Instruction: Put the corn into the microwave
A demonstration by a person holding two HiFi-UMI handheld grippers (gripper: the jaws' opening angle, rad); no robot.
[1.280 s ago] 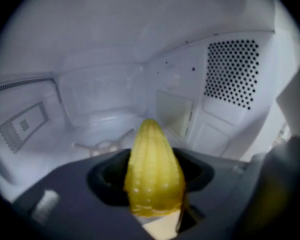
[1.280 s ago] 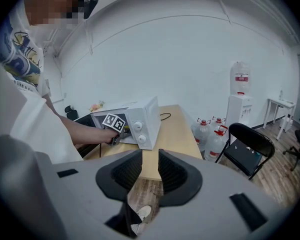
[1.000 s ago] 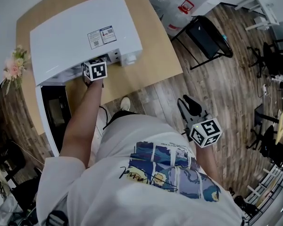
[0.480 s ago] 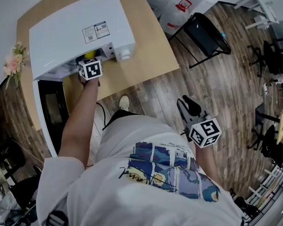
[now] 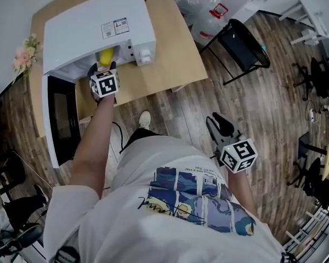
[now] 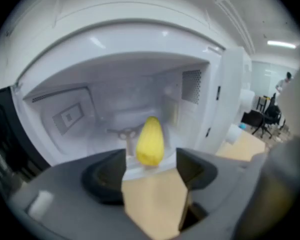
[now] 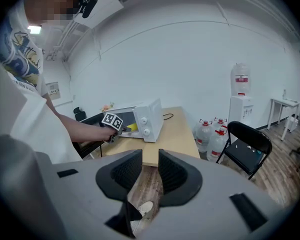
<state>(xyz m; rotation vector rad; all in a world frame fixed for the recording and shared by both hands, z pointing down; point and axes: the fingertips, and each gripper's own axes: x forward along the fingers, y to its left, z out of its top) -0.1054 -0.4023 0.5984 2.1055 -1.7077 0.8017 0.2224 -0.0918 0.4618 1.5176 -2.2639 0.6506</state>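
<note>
The yellow corn (image 6: 150,141) lies on the floor of the white microwave (image 5: 93,29), just inside its open front, narrow end pointing inward. My left gripper (image 6: 150,166) is a short way in front of it, jaws wide open and clear of the cob. From the head view the corn (image 5: 105,55) shows at the microwave's mouth, just beyond the left gripper (image 5: 102,68). My right gripper (image 5: 219,124) hangs over the wooden floor to the right of my body, open by a narrow gap with nothing in it. The right gripper view (image 7: 150,161) shows the microwave (image 7: 149,118) far off.
The microwave door (image 5: 60,119) hangs open toward the left, over the table's edge. The wooden table (image 5: 175,53) carries the microwave. A black folding chair (image 5: 238,40) and water bottles (image 5: 208,15) stand to the right. Pink flowers (image 5: 24,56) sit at the far left.
The left gripper has drawn back out of the microwave's mouth and its jaws have opened. The corn, hidden before, now lies in view inside. The right gripper has barely shifted.
</note>
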